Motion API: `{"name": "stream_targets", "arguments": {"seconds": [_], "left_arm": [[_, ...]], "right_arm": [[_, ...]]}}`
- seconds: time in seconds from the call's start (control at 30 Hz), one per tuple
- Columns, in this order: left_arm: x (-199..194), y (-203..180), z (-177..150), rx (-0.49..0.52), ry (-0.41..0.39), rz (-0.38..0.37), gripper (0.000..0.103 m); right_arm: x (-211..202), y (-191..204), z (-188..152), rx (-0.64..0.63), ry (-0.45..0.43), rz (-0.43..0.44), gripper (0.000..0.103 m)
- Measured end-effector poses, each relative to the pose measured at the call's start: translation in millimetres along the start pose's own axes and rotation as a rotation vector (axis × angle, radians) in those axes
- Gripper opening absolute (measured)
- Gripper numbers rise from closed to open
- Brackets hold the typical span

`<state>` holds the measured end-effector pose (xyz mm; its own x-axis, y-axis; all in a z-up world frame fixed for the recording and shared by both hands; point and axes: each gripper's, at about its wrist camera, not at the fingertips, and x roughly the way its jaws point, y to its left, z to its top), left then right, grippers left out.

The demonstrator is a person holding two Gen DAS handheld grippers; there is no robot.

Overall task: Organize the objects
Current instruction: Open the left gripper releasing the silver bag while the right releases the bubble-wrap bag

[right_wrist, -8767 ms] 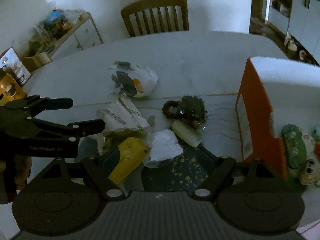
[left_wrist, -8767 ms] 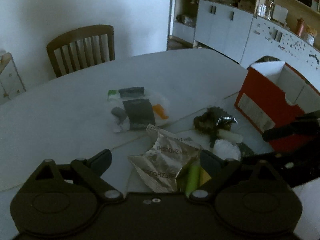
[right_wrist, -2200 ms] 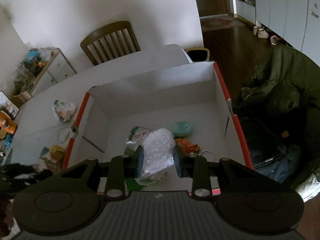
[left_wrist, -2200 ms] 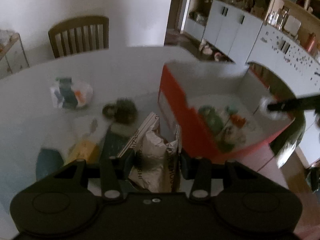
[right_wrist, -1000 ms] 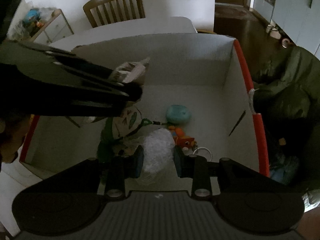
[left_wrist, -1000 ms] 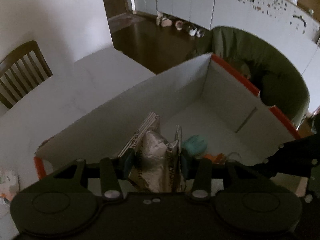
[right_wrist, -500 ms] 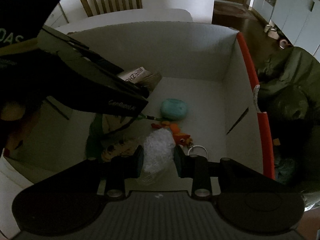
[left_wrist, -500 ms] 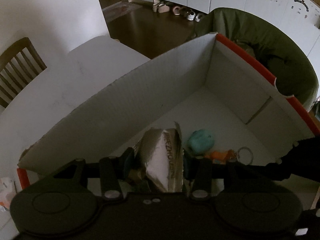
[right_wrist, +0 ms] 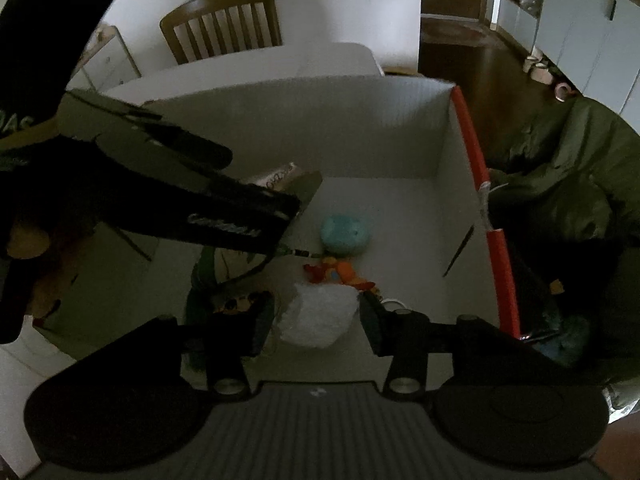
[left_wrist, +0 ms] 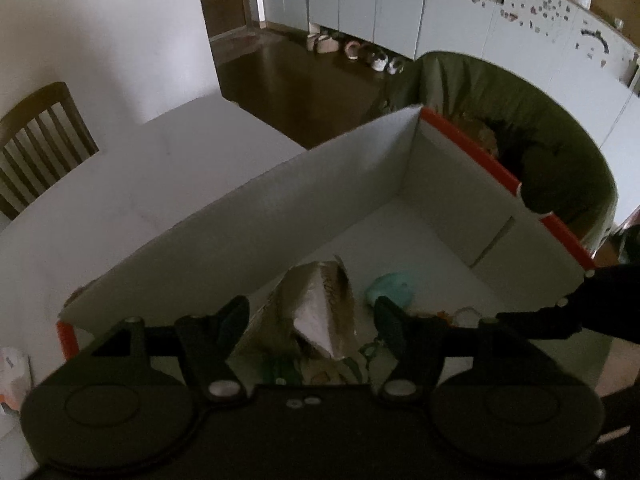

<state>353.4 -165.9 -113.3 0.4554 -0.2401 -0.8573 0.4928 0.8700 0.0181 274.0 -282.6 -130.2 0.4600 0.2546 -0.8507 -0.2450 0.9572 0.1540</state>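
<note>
Left gripper (left_wrist: 312, 312): its jaws have just been opening and now stand spread. The silver snack bag (left_wrist: 316, 312) sits between them, but the pads do not press on it.
Silver snack bag: it is just under the left gripper, inside the box (left_wrist: 280, 216), close to the wall on the gripper's left. It leans on the toys below it.
Teal soft toy (left_wrist: 394, 286): it lies on the box floor, just to the right of the left gripper's tip.
Right gripper (right_wrist: 316, 316): its jaws have just been opening too. They are spread, and the white crinkly bag (right_wrist: 318, 314) sits loose between them with small gaps on both sides.
White crinkly bag: it is right below the right gripper, in the box, next to the orange toy (right_wrist: 340, 272).
Box wall with the red edge (right_wrist: 472, 160): it stands well off to the right of the right gripper.
Step now: letting both bags go into the box.
How to do it well: I think both grippers should open wide enough that no pad catches a bag. Then lift straight up, slowly, so the bags do not stick and ride back out.
Watch out: the two grippers are close together, so lift one first and keep them from bumping.
Table (left_wrist: 120, 184): it lies past the box, to the left gripper's left.
</note>
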Motion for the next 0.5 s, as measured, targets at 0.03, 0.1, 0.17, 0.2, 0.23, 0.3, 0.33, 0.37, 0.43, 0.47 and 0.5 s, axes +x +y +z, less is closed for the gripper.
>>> {"name": "stream_targets", "arguments": {"seconds": [0.03, 0.1, 0.17, 0.2, 0.23, 0.3, 0.33, 0.37, 0.43, 0.47, 0.5], "left_arm": [[-4, 1, -1, -0.006, -0.007, -0.005, 0.068], [-12, 2, -4, -0.012, -0.024, -0.019, 0.068], [-21, 3, -8, -0.019, -0.043, -0.033, 0.068], [-26, 4, -9, -0.023, -0.052, -0.038, 0.068], [-32, 4, -13, -0.028, -0.063, -0.044, 0.068], [-42, 7, -15, -0.04, -0.082, -0.061, 0.068], [-48, 9, -16, -0.045, -0.093, -0.069, 0.068], [-53, 10, -18, -0.046, -0.102, -0.072, 0.068], [-63, 11, -22, -0.044, -0.123, -0.074, 0.07], [-67, 11, -23, -0.045, -0.132, -0.077, 0.071], [-74, 13, -26, -0.047, -0.144, -0.084, 0.071]], "right_arm": [[-2, 0, 0, 0.004, -0.004, 0.002, 0.047], [-7, 0, 0, 0.009, -0.015, 0.01, 0.047], [-13, 2, -1, 0.006, -0.03, 0.012, 0.049], [-17, 2, -1, 0.005, -0.036, 0.01, 0.052], [-21, 3, -1, 0.005, -0.045, 0.009, 0.052], [-27, 4, -1, 0.009, -0.058, 0.016, 0.052], [-31, 5, -2, 0.012, -0.064, 0.02, 0.052], [-34, 6, -2, 0.014, -0.07, 0.022, 0.052], [-42, 8, -3, 0.02, -0.085, 0.026, 0.053], [-46, 9, -4, 0.025, -0.092, 0.03, 0.053], [-49, 10, -4, 0.031, -0.098, 0.036, 0.054]]}}
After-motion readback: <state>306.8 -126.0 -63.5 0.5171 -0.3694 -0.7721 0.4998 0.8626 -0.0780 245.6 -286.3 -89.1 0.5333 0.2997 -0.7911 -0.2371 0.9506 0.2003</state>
